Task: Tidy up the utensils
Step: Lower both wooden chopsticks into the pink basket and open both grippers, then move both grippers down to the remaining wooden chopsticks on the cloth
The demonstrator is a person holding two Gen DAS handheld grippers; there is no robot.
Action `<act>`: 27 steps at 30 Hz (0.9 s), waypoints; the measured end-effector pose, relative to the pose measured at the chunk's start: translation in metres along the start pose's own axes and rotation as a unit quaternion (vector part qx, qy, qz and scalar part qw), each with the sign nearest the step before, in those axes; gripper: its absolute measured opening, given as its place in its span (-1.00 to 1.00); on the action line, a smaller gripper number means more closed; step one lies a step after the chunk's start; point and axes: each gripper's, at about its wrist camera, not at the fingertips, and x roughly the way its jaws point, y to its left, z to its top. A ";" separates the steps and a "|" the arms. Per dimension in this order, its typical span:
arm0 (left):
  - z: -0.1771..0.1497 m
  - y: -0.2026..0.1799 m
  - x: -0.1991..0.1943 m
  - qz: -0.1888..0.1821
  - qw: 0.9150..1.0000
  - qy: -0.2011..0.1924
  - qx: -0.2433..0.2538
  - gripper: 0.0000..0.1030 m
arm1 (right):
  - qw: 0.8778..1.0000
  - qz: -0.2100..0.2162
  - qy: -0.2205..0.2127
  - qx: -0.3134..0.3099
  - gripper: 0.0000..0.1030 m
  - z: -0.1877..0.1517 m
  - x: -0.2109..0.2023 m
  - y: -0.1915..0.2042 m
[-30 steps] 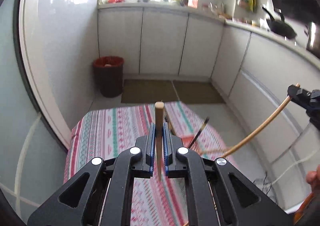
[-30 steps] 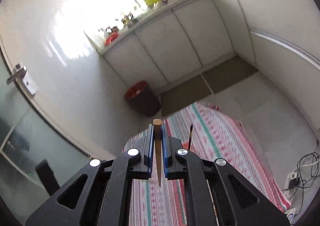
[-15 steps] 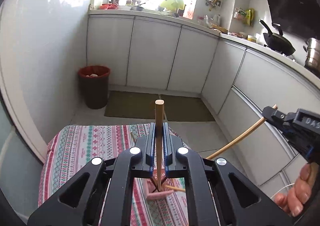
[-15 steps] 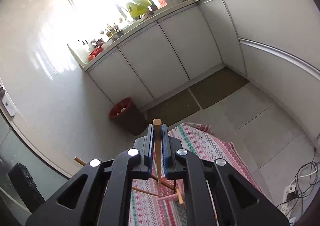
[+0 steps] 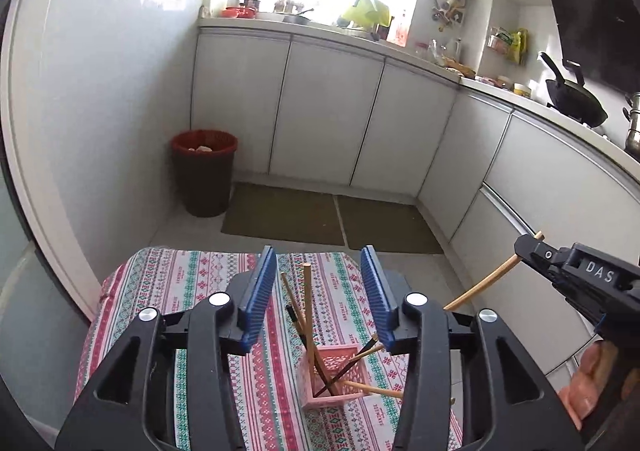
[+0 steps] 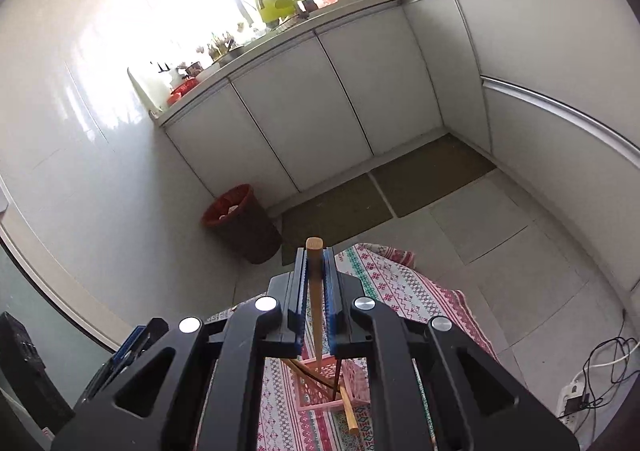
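Note:
A pink lattice basket (image 5: 334,365) stands on the patterned tablecloth (image 5: 180,283) and holds several wooden and dark chopsticks. My left gripper (image 5: 319,251) hovers over it with its jaws opening. A light wooden chopstick (image 5: 307,291) stands in the basket between the blue pads (image 5: 260,291), touching neither. My right gripper (image 6: 314,251) is shut on another wooden chopstick (image 6: 314,291), whose tip points down above the basket (image 6: 360,383). In the left wrist view the right gripper (image 5: 528,247) comes in from the right with its chopstick (image 5: 480,287) slanting down-left, and a hand (image 5: 584,399) is behind it.
A dark bin with a red rim (image 5: 204,171) stands on the floor beside white cabinets (image 5: 328,111). Two floor mats (image 5: 288,215) lie beyond the table. A wok (image 5: 576,103) sits on the counter at right. A power strip with cables (image 6: 576,395) lies on the floor.
My left gripper's jaws have spread and let go of their chopstick, which now stands in the basket. My right gripper has come down over the basket with its chopstick still held.

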 end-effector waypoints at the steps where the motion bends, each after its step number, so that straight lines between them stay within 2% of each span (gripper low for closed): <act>1: 0.000 0.000 0.000 0.000 1.000 0.002 0.001 -0.14 | 1.000 0.000 0.005 -0.004 -0.79 -0.002 0.003 0.002; 3: -0.001 0.002 -0.001 0.003 1.000 0.003 0.001 -0.12 | 1.000 -0.004 0.017 -0.009 -0.66 -0.003 0.011 0.006; 4: 0.000 0.003 -0.002 0.003 1.000 0.003 0.001 -0.09 | 1.000 -0.005 0.021 -0.008 -0.41 -0.005 0.013 0.006; 5: 0.000 0.003 -0.004 0.003 1.000 0.003 0.000 -0.05 | 1.000 -0.008 0.021 -0.008 -0.33 -0.007 0.012 0.007; 8: 0.000 0.005 -0.007 0.007 1.000 0.004 0.000 0.09 | 1.000 -0.016 0.021 -0.015 -0.28 -0.008 0.009 0.008; 12: -0.002 0.003 -0.007 0.009 1.000 0.011 0.003 0.17 | 1.000 -0.020 0.018 -0.015 -0.09 -0.009 0.001 0.008; 15: -0.006 -0.002 -0.009 0.010 1.000 0.020 0.015 0.22 | 0.999 -0.028 0.019 -0.022 -0.04 -0.011 -0.003 0.010; 18: -0.009 -0.007 -0.010 0.015 0.999 0.020 0.025 0.37 | 0.999 -0.040 0.016 -0.030 0.17 -0.014 -0.008 0.010; 23: -0.017 -0.011 -0.014 0.021 0.999 0.025 0.037 0.45 | 0.995 -0.077 0.012 -0.055 0.25 -0.021 -0.015 0.011; 27: -0.027 -0.008 -0.014 0.028 0.999 0.035 0.031 0.59 | 0.990 -0.109 0.004 -0.084 0.51 -0.031 -0.022 0.011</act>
